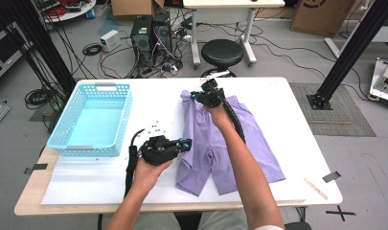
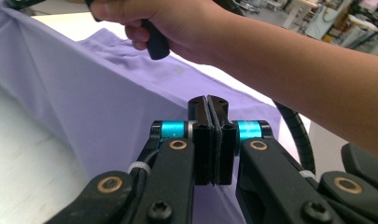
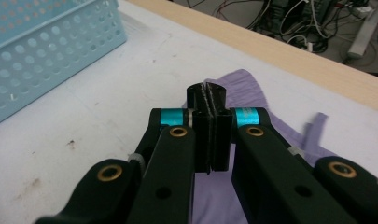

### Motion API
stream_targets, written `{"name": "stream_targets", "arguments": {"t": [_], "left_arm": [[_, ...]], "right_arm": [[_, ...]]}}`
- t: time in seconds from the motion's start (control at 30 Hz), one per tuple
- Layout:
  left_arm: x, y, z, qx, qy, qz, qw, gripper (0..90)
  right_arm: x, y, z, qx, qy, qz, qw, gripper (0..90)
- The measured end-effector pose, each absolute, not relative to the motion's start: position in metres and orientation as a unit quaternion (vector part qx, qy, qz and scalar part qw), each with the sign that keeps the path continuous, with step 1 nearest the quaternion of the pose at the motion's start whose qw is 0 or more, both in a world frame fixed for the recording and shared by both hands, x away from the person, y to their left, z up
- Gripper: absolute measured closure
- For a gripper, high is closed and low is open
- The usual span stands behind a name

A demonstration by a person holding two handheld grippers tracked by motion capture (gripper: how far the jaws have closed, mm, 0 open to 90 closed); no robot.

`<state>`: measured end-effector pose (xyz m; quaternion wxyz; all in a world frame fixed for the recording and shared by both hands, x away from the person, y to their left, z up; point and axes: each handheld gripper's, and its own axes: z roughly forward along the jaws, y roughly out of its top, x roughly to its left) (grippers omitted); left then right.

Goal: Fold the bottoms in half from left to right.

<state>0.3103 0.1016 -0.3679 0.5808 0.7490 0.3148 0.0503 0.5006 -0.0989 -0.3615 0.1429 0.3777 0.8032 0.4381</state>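
Purple shorts [image 1: 251, 139] lie on the white table, waistband at the far end and legs toward me. My left gripper [image 1: 187, 143] is at the left edge of the near leg. In the left gripper view its jaws [image 2: 208, 100] are shut on the shorts [image 2: 84, 93], whose edge runs taut and raised up to the other hand. My right gripper [image 1: 194, 95] is at the waistband's far left corner. In the right gripper view it [image 3: 208, 88] is shut, with the purple fabric [image 3: 252, 88] under and around its tips.
A light blue plastic basket [image 1: 86, 149] [image 3: 46, 42] stands empty on the table's left side. A wooden stick [image 1: 316, 188] and a piece of tape [image 1: 331, 176] lie near the front right corner. A black stool [image 1: 222, 51] stands beyond the far edge.
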Motion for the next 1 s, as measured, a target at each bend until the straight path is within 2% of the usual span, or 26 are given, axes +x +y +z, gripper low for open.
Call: {"name": "stream_targets", "arguments": {"t": [1.0], "left_arm": [[0.343,-0.035,-0.354,0.774,0.25,-0.025,0.581,88.5]], "right_arm": [[0.492,-0.231,-0.357,0.455,0.754,0.438,0.179,90.0]]}}
